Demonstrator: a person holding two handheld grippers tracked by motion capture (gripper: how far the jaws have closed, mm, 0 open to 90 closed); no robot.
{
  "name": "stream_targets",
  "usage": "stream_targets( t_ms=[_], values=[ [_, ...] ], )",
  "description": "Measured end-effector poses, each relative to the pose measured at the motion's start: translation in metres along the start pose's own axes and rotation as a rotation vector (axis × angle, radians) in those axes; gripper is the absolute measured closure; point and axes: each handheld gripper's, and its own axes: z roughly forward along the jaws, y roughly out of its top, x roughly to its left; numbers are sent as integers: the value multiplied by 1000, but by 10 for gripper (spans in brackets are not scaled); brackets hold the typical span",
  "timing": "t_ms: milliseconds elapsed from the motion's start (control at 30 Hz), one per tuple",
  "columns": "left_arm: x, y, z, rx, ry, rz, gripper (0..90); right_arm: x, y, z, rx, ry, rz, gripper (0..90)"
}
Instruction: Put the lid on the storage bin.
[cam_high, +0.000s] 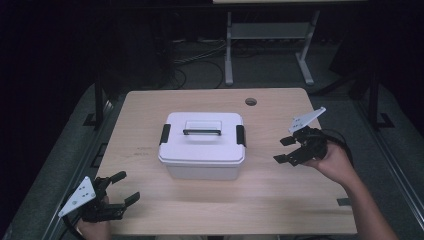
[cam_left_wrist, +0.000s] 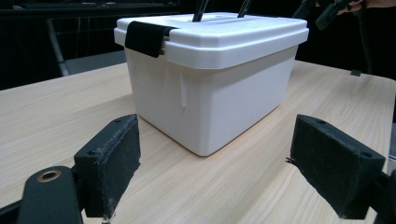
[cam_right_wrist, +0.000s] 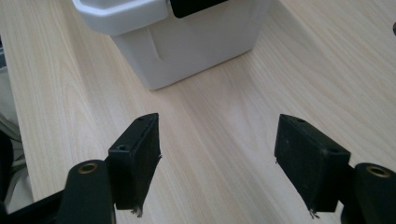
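Item one: white lidded box, standing at the middle of my wooden worktop. Lid on, dark carry handle lying along its top, one black latch on the left end and another on the right end.

Item two: my left tool, at the near left corner of the worktop, well apart from the box. Jaws spread wide, nothing between them; the left gripper view looks across bare wood to the box's near corner.

Item three: my right tool, right of the box, near its right latch without touching. Jaws apart, nothing gripped.

Item four: round cable hole at the far edge.
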Motion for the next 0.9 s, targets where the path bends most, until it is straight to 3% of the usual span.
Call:
stream_targets(
  t_ms=[900],
  values=[
    [0,-1,2,6,-3,0,157,-2,-44,5,-2,-5,73,285]
  ],
)
